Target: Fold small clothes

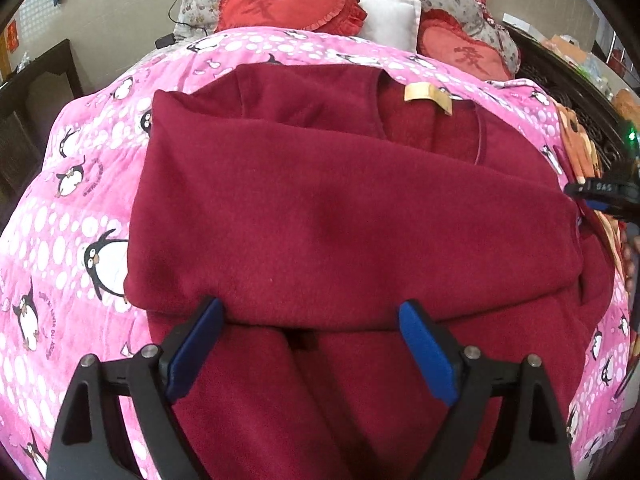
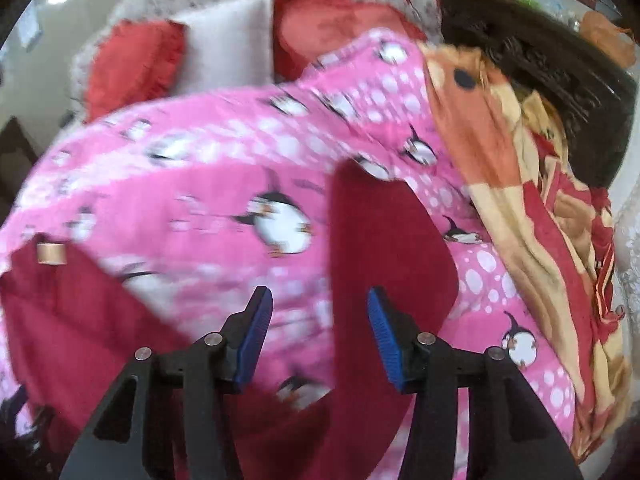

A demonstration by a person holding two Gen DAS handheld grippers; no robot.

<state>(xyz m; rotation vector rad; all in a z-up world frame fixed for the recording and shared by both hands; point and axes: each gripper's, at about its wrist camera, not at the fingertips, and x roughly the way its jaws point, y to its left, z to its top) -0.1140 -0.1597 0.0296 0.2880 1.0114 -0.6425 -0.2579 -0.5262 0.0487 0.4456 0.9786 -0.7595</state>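
A dark red fleece top (image 1: 340, 208) lies on a pink penguin blanket (image 1: 72, 208), its left sleeve folded across the body, a tan neck label (image 1: 428, 96) at the far side. My left gripper (image 1: 310, 320) is open and empty, its blue pads just above the sleeve's near edge. My right gripper (image 2: 320, 312) is open and empty over the blanket (image 2: 200, 200); the top's right sleeve (image 2: 384, 248) lies spread out just right of its centre. The label (image 2: 50, 253) shows at the left of the blurred right wrist view. The right gripper also shows in the left wrist view (image 1: 600, 196), at the top's right edge.
Red heart cushions (image 1: 280, 4) and a white pillow (image 1: 388, 20) sit at the head of the bed. An orange and red patterned blanket (image 2: 520, 184) lies bunched along the right side, beside dark wooden furniture (image 2: 540, 72).
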